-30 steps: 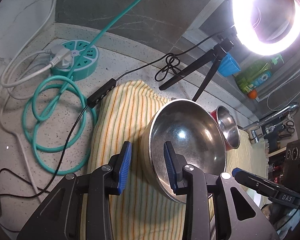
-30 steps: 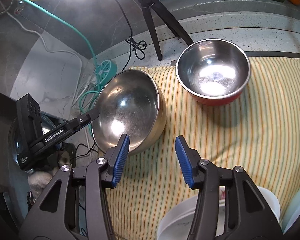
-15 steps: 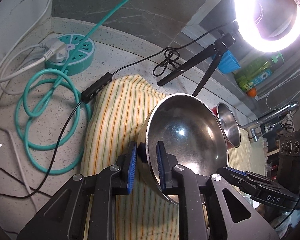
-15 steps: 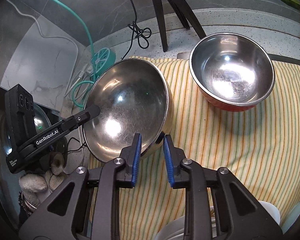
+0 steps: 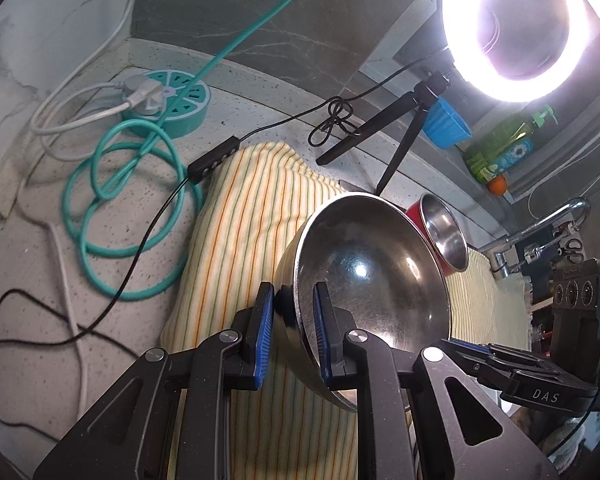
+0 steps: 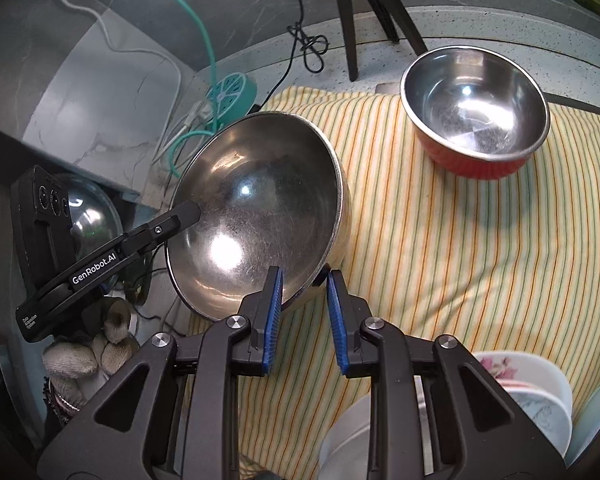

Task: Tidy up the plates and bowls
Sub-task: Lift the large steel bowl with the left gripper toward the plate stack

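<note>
Two grippers now pinch the same large steel bowl [image 5: 370,280], where a second ago both stood wide around its rim with nothing clamped. Your left gripper [image 5: 292,336] has narrowed until its blue pads sit on either side of the bowl's wall at the lower centre of the left wrist view, one pad inside, one outside. Your right gripper [image 6: 302,316] has done the same at the lower centre of its own view, closing on the near rim of that bowl [image 6: 260,216].

With both grips on, the bowl is tilted, its mouth turned toward the cameras, and its far edge looks lifted off the striped cloth [image 6: 440,240]; whether the underside touches the cloth anywhere you cannot tell from here.

That means the pick-up step is in hand and the carry is next. A likely target is the smaller red bowl [image 6: 476,108] in the upper right of the right wrist view, well apart from the big one, though a stack of white dishes [image 6: 532,396] also waits at the lower right. Two rim grips on smooth steel could slip, so move both hands together.
</note>
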Tool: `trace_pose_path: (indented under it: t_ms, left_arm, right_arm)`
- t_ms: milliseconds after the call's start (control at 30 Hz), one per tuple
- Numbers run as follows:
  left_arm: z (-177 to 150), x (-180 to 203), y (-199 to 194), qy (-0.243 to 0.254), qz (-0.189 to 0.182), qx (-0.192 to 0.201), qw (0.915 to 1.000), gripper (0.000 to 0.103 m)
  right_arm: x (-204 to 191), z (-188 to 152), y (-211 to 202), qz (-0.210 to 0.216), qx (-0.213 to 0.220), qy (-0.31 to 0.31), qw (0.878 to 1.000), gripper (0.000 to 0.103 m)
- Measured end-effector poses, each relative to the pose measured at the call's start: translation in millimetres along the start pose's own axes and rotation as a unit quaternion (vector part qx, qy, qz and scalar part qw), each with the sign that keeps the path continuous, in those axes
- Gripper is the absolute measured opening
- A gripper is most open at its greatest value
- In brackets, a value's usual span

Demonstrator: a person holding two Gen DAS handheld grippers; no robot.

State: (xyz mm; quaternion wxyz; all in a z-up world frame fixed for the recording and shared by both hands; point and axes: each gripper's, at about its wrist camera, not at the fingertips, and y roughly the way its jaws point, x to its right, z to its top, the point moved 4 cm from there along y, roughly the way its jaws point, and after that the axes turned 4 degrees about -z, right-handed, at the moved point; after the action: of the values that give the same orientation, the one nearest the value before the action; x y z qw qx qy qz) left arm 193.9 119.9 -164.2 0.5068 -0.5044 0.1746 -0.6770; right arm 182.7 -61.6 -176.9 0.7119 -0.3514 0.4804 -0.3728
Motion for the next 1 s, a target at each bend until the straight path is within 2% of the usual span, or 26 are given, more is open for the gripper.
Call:
trace_pose_path:
  t_ms: [467, 733, 1000]
  left_arm:
    - [-65, 4, -50, -0.019, 0.012, 0.020, 0.9996, 0.016]
    - [-110, -1, -56, -0.041, 0.022, 0.006, 0.9989, 0.016]
    - [-135, -1, -60, -0.052, 0.030, 0.001, 0.9982, 0.016]
  right_arm:
    - [-17, -58, -25, 0.024, -0.020, -0.042, 0.999, 0.024]
    - [-15, -97, -23, 0.023, -0.044, -0.062, 0.997, 0.024]
    - [-11, -117, -20, 0.022, -0.060, -0.072, 0.995, 0.024]
